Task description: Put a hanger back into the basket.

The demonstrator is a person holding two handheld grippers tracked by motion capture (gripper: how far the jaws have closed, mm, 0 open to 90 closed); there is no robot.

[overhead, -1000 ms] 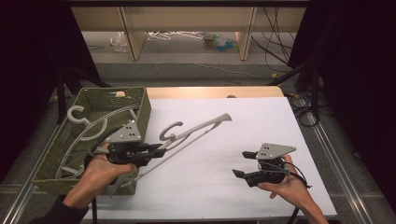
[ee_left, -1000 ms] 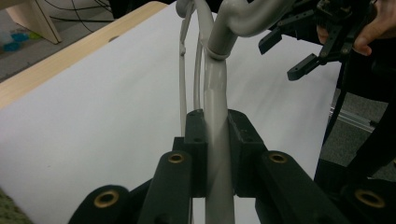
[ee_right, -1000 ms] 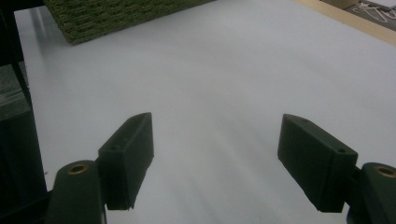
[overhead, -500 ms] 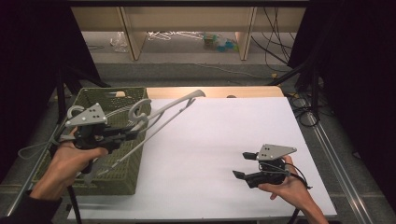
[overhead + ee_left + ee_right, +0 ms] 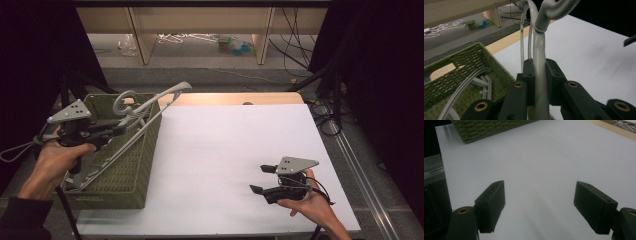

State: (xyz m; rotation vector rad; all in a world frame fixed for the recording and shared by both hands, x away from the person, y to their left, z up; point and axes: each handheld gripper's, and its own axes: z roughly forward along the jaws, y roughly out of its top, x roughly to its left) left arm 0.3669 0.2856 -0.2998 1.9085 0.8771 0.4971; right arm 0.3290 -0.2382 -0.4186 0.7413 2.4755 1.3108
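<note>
- The left gripper has its jaws pinched on the neck of a grey hanger, just below the hook.
- The hanger is held tilted above the green woven basket, its far end jutting past the rim.
- More grey hangers lie inside the basket.
- The right gripper, jaws spread wide and holding nothing, rests low over the white table, well apart from the basket.

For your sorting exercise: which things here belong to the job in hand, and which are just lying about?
Part of the job: grey hanger, clamped in the left gripper; green basket holding more hangers.

Lying about: the clutter on the floor beyond the table, cables at its right; right gripper, open and idle.
</note>
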